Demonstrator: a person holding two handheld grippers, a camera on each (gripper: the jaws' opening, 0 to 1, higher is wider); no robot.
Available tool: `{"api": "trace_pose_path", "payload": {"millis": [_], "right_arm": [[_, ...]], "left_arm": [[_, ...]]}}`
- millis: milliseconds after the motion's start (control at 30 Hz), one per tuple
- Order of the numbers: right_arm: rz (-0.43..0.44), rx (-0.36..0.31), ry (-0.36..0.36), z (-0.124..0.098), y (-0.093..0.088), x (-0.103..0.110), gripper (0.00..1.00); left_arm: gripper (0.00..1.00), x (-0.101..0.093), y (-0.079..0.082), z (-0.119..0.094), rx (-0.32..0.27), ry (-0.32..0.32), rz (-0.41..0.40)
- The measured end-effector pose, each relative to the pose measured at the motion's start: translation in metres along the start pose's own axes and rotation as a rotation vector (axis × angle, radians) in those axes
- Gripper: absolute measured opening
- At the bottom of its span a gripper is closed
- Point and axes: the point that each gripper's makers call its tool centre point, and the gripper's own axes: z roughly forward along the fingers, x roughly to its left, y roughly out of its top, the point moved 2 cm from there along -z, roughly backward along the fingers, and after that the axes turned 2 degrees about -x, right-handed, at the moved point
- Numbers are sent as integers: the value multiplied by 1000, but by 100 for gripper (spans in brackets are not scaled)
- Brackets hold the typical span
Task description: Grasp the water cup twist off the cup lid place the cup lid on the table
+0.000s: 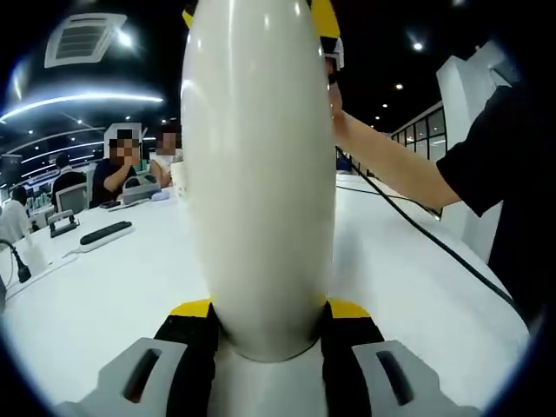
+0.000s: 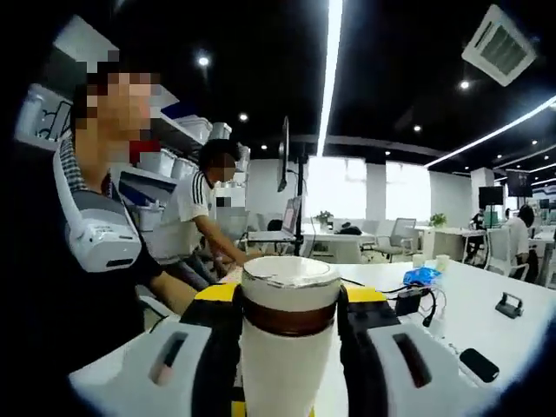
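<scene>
White, glossy water cup (image 1: 258, 174) stands above the desk (image 1: 95, 295), its body clamped between the left tongs (image 1: 269, 334). Right tongs (image 2: 289, 317) grip its brown-banded cup lid (image 2: 289, 282) from both sides.

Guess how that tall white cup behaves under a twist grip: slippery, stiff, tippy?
Likely slippery: the tall glossy white water cup mirrors the ceiling lights, so the left tongs may let it spin. Probably stiff: its wall shows no denting where the right tongs clamp near the silver-topped lid. Tall and narrow, so probably tippy if set down.
</scene>
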Motion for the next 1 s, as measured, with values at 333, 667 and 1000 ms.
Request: {"api": "trace_pose_path", "payload": {"millis": [333, 667, 1000], "right_arm": [[15, -99, -425, -1, 20, 1, 57], [-80, -21, -511, -4, 12, -3, 47], [-1, -47, -106, -1, 12, -3, 47]], "left_arm": [[48, 0, 3, 0, -2, 4, 5], [48, 3, 3, -1, -3, 9, 5], [48, 4, 2, -2, -3, 12, 3]]}}
